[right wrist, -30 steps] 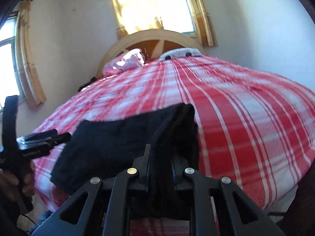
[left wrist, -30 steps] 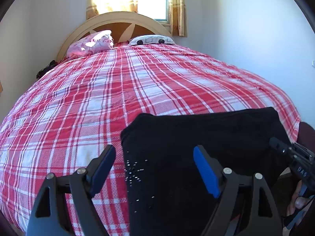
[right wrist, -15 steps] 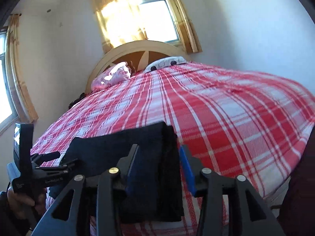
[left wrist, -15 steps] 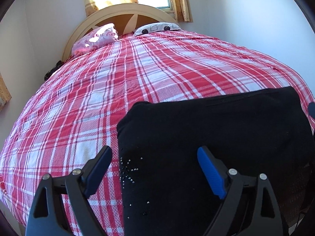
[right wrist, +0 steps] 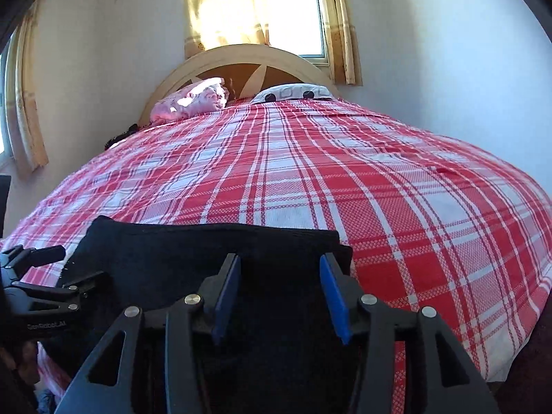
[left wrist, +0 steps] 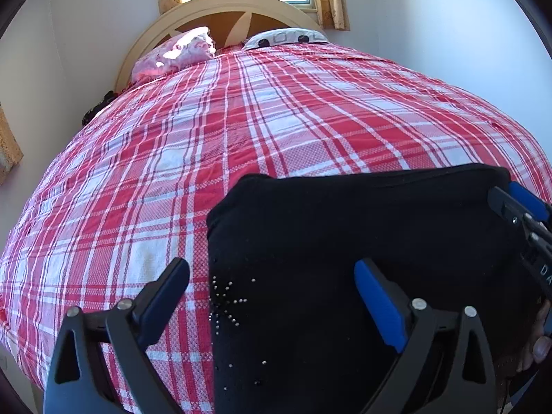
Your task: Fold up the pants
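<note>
Black folded pants [left wrist: 345,241] lie flat near the front edge of the red plaid bed [left wrist: 241,138], with small shiny studs [left wrist: 224,303] near their left edge. My left gripper [left wrist: 270,269] hovers over that left edge, its jaws opening wide; one finger stands over the plaid, the other over the pants, and neither pad presses on anything. In the right wrist view my right gripper [right wrist: 279,262] is open above the pants' [right wrist: 207,252] right end, and the cloth lies loose beneath it. The right gripper's blue pads [left wrist: 528,200] show at the left view's right edge.
A pink pillow [left wrist: 176,51] and a white patterned pillow [left wrist: 286,36] rest against the cream headboard [left wrist: 220,7] at the far end. Walls close in on both sides. A curtained window [right wrist: 293,17] is behind the headboard. The left gripper's body [right wrist: 41,293] shows at lower left.
My right gripper has let go of the bunched end of the pants, which now lies flat. My left gripper's jaws have spread wider over the pants' left edge.
</note>
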A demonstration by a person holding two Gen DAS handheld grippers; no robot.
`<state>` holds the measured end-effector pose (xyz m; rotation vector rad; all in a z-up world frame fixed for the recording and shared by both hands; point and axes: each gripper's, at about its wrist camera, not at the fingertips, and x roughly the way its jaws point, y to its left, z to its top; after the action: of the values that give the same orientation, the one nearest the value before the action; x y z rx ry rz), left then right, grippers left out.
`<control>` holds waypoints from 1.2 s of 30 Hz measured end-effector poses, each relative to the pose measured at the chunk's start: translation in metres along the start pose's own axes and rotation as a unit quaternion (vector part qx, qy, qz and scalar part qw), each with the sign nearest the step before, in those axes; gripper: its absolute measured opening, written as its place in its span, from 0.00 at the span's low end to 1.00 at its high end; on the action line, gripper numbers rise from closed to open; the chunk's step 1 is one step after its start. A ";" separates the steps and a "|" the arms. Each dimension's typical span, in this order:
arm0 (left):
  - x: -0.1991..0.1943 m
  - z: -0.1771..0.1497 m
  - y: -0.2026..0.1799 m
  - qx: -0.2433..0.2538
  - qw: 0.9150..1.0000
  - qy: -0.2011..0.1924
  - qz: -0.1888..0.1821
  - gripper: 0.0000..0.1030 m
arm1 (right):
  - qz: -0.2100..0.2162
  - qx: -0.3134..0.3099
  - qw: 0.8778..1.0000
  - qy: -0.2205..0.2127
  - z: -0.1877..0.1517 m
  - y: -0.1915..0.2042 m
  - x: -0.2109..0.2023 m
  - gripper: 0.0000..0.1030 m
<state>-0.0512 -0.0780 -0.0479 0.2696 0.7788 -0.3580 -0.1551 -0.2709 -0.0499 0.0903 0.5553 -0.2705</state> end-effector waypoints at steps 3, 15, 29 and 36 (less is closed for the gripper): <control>0.004 0.002 0.000 -0.007 1.000 0.008 0.001 1.00 | -0.012 -0.018 1.000 0.003 0.002 0.005 0.005 0.55; -0.004 0.006 0.021 -0.031 0.999 0.022 -0.023 1.00 | 0.036 0.022 0.998 -0.039 0.000 -0.003 -0.030 0.68; 0.013 -0.008 0.030 -0.078 0.990 0.057 -0.100 1.00 | 0.122 0.225 0.966 0.032 -0.044 -0.076 -0.024 0.73; 0.016 -0.019 0.038 -0.122 0.981 0.072 -0.133 1.00 | 0.125 0.163 0.978 0.047 -0.054 -0.039 -0.035 0.74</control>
<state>-0.0374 -0.0403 -0.0681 -0.0416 0.9958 -0.4937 -0.2221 -0.2922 -0.0770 0.4902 0.5830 -0.1103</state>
